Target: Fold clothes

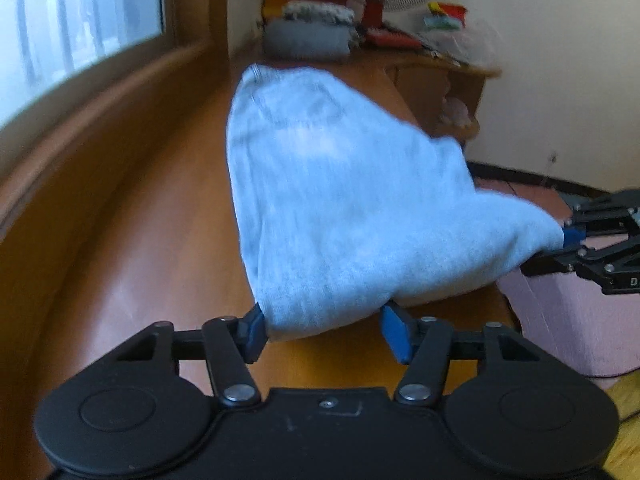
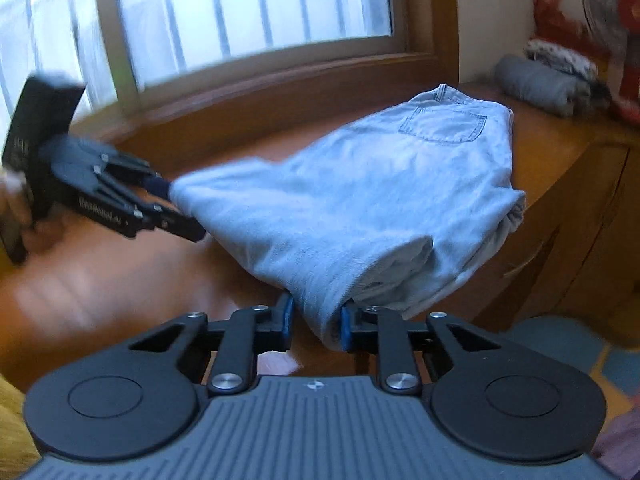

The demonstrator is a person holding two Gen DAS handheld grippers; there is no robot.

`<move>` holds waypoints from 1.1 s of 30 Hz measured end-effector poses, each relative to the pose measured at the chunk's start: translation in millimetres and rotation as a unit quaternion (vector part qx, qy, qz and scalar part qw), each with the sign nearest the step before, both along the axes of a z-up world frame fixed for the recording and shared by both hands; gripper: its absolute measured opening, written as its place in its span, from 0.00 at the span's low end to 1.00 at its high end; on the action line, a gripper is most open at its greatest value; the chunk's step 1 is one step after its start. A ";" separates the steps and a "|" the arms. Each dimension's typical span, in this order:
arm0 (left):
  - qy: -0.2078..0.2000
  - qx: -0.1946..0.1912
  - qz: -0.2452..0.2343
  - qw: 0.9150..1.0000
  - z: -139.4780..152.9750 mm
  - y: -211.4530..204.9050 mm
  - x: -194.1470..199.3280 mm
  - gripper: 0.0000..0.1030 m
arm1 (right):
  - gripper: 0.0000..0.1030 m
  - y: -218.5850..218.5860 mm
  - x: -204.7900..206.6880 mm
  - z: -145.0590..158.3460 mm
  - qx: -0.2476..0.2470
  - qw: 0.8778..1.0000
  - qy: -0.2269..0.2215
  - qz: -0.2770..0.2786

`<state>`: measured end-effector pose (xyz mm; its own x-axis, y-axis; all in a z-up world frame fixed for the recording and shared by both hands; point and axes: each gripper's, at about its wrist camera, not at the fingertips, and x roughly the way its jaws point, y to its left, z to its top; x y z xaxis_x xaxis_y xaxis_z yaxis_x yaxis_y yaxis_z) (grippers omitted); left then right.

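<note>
The pale blue denim jeans [image 2: 360,200] lay folded on the wooden table [image 2: 100,280], filling the middle of my right wrist view. A back pocket faced up at the upper right. Near the bottom edge a bunched corner was lifted, layered folds showing at the lower right.

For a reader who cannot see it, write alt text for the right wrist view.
The right gripper pinches the near end of pale blue jeans lying on a wooden table. The left gripper holds the other near corner at the left. A window runs behind, and folded grey clothes sit at the far right.
</note>
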<state>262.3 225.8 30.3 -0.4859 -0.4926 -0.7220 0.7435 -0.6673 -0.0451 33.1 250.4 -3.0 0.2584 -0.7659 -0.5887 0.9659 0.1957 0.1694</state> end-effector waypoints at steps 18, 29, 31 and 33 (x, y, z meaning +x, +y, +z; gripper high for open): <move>-0.062 -0.010 0.119 0.991 -8.9 -178.9 -133.7 0.57 | 0.22 -163.2 -133.9 -3.8 -0.006 0.998 -0.061 0.002; -0.081 0.014 0.166 0.983 -27.5 -186.8 -139.0 0.65 | 0.26 -182.3 -154.2 -31.4 0.012 0.997 -0.064 0.029; -0.083 0.011 0.160 0.984 -20.9 -182.6 -137.3 0.65 | 0.35 -181.3 -157.1 -27.8 0.018 0.996 -0.080 0.026; -0.080 0.006 0.156 0.984 -13.5 -176.9 -131.9 0.65 | 0.43 -175.3 -158.0 -21.4 0.012 0.997 -0.079 0.015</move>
<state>130.4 48.9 16.9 -0.1914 -0.5907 -0.7838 0.9104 -0.4053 0.0832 -124.9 75.0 -24.3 0.3719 -0.7432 -0.5561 0.9204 0.2177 0.3246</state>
